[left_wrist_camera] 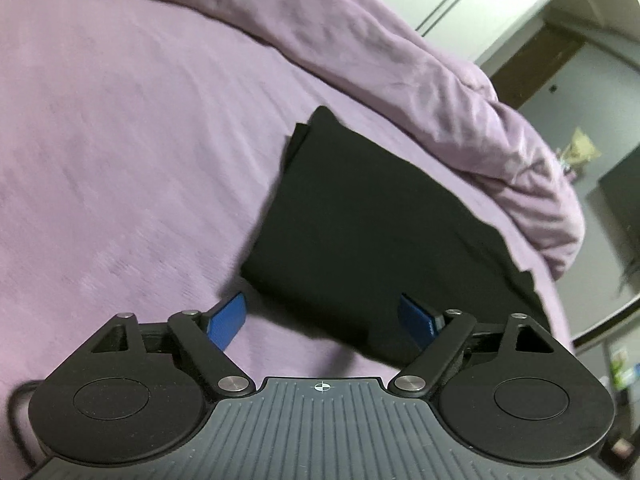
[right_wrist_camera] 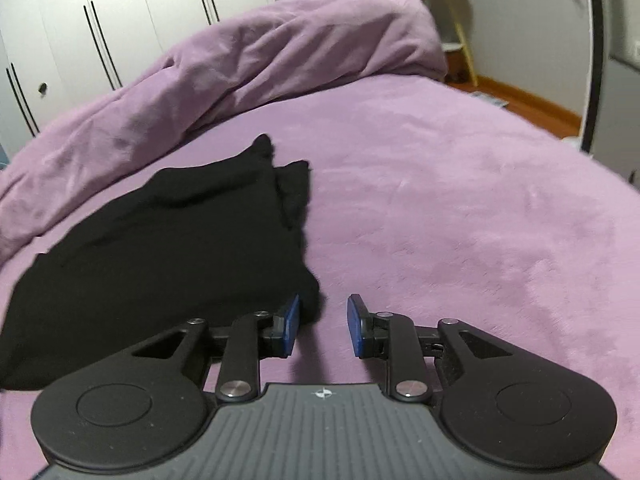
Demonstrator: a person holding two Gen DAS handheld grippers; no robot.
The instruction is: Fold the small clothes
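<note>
A black folded garment (left_wrist_camera: 360, 216) lies flat on the purple bed cover (left_wrist_camera: 120, 160). My left gripper (left_wrist_camera: 324, 320) is wide open, empty, and hovers at the garment's near edge; its blue pads (left_wrist_camera: 228, 320) straddle that edge. In the right wrist view the same garment (right_wrist_camera: 168, 240) lies to the left on the bed cover (right_wrist_camera: 460, 220). My right gripper (right_wrist_camera: 322, 324) is partly open and empty, just beside the garment's near right corner; its left pad (right_wrist_camera: 290, 320) sits next to the cloth.
A bunched purple duvet (right_wrist_camera: 260, 60) runs along the far side of the bed behind the garment; it also shows in the left wrist view (left_wrist_camera: 440, 80). White wardrobe doors (right_wrist_camera: 80, 20) and a small shelf (right_wrist_camera: 452, 20) stand beyond the bed.
</note>
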